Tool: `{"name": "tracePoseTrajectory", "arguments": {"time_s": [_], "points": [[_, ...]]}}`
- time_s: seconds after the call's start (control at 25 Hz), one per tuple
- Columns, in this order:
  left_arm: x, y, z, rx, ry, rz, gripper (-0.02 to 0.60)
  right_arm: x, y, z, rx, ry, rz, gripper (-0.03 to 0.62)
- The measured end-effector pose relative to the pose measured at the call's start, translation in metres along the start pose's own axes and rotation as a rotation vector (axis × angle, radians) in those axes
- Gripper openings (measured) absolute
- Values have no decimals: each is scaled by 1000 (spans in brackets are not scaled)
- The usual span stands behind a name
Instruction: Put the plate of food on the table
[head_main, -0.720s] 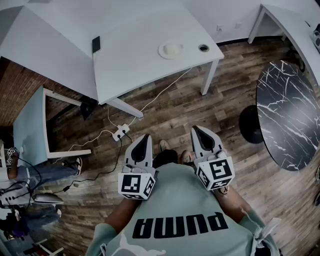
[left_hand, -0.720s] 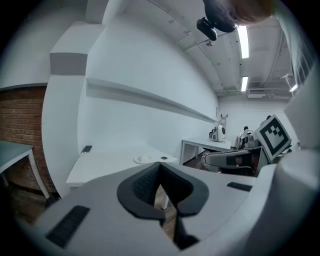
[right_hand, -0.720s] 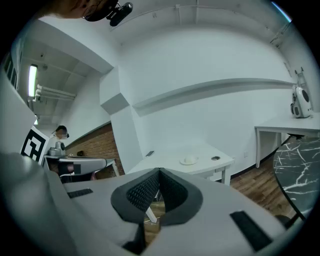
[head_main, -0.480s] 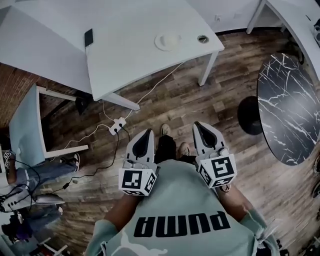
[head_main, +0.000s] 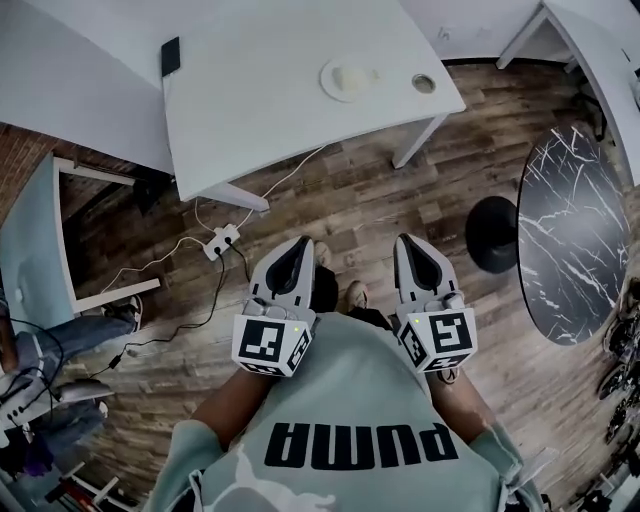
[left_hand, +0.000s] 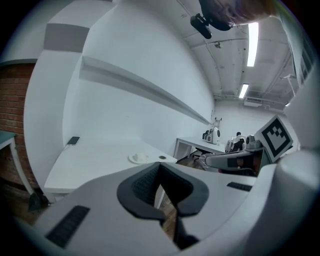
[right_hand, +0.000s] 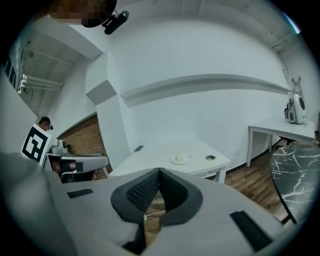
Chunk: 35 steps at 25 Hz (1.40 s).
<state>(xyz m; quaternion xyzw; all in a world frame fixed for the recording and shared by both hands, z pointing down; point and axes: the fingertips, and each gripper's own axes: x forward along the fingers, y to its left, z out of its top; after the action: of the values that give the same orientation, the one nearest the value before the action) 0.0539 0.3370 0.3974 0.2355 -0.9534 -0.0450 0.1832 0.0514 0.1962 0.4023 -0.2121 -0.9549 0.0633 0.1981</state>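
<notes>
A power strip (head_main: 221, 241) lies on the wooden floor (head_main: 380, 200) at the left, cables trailing from it; beyond it stands the white table (head_main: 260, 120), with a dark phone (head_main: 170, 56) near its left edge and the plate of food (head_main: 348, 78) toward its right end, just beside a round cable hole (head_main: 424, 83); the left gripper (head_main: 298, 245) is held before the person's chest, jaws pressed together on nothing; the right gripper (head_main: 405, 241) beside it is likewise clenched and empty; both point toward the white table, well apart from the plate of food; a black marble table (head_main: 570, 240) stands at the far right.
</notes>
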Motion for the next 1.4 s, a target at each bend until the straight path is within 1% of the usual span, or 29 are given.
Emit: {"name": "tracePoseTrajectory", "arguments": {"time_s": [0.24,0.56,0.72,0.84,1.04,1.28,1.4], "points": [[29,34,26,-13,-42,-61,6,38,9,25,-42,14,-42,8],[59,79,47,-50,-75,-139,6,75,23,50,-79,29,-121,8],[73,91,50,-47,-73,-171,6,85,19,56,-86,32,-164,8],[79,93,50,-50,-63,-183,6,92,16,56,-84,38,-177,8],[88,97,56,-42,-60,-173,6,106,13,61,-81,30,-156,8],[102,104,61,-56,-56,-95,6,127,-2,68,-78,21,-90,8],[111,101,66,-66,-55,-68,6,137,-11,76,-84,14,-52,8]]}}
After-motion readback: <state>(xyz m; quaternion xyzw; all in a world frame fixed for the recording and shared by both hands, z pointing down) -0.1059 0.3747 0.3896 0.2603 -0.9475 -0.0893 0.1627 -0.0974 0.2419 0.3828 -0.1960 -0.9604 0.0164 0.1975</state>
